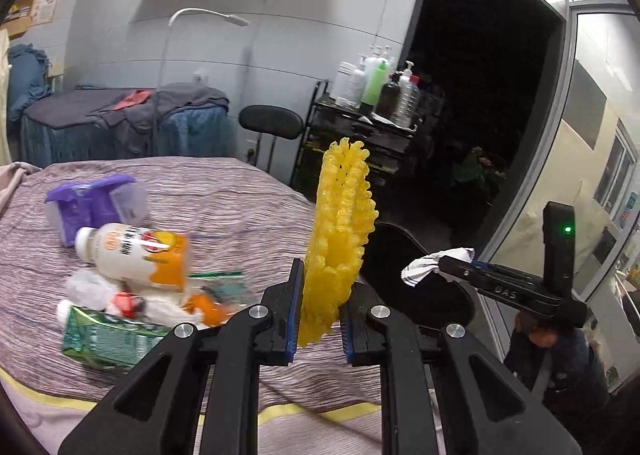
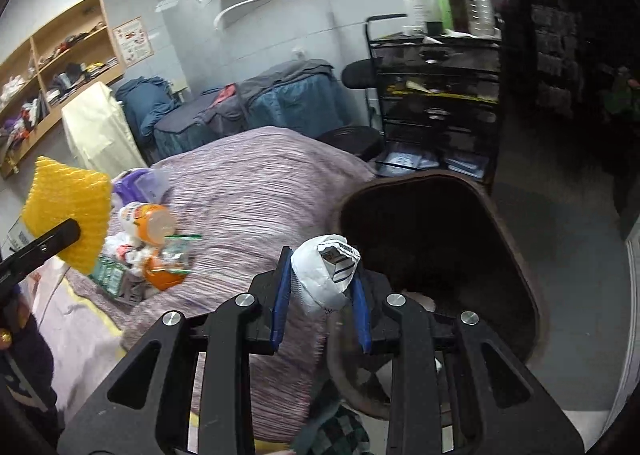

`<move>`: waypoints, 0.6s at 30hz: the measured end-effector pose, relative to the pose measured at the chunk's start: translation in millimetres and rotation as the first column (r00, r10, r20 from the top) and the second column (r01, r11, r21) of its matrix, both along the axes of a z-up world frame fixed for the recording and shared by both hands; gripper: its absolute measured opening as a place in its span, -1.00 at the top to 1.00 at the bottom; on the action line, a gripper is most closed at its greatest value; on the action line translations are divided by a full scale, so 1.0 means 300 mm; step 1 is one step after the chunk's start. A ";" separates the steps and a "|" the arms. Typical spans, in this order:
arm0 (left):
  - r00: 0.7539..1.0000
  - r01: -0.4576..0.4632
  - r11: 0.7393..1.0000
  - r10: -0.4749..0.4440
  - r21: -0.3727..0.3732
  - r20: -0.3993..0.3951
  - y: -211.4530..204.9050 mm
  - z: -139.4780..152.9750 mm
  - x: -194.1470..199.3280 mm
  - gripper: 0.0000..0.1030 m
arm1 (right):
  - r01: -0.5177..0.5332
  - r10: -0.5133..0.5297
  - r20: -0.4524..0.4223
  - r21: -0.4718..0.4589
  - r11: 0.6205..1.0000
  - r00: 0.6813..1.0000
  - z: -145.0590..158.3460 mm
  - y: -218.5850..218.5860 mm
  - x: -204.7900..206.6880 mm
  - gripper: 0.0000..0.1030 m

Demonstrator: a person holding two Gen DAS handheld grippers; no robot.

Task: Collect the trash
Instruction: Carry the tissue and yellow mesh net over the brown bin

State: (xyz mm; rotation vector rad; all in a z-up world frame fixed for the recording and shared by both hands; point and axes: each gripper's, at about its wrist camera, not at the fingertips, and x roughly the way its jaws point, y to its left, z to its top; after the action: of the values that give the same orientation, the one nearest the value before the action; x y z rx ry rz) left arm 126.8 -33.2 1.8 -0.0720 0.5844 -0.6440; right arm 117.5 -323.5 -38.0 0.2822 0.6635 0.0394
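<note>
Between our left claw (image 1: 320,319) sits yellow foam netting (image 1: 340,231), while our right claw (image 2: 320,303) pinches crumpled white paper (image 2: 324,275) beside the dark bin (image 2: 440,239).

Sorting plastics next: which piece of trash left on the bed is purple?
The purple plastic container, farthest back in the pile, behind the white-and-orange bottle and green carton.
</note>
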 end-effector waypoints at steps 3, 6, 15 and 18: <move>1.000 0.024 1.000 -0.024 -0.006 -0.012 -0.051 -0.011 -0.006 0.69 | 0.050 -0.050 -0.023 -0.008 0.999 0.998 -0.034 -0.062 0.003 0.46; 0.999 0.041 0.999 -0.042 -0.009 -0.022 -0.089 -0.017 -0.011 0.69 | 0.097 -0.098 -0.051 -0.026 0.995 0.994 -0.073 -0.114 0.022 0.46; 0.996 0.082 0.997 -0.082 -0.002 -0.033 -0.193 -0.027 -0.019 0.69 | 0.168 -0.171 -0.149 -0.032 0.985 0.974 -0.225 -0.202 0.098 0.32; 0.995 0.095 0.995 -0.095 0.005 -0.036 -0.222 -0.033 -0.024 0.69 | 0.192 -0.194 -0.149 -0.031 0.981 0.970 -0.250 -0.197 0.097 -0.29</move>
State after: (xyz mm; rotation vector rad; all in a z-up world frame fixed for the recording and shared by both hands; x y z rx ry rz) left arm 119.5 -99.8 -8.0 -0.0499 0.6273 -0.7340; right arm 146.7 -382.8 -112.9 0.3352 0.7841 -0.1754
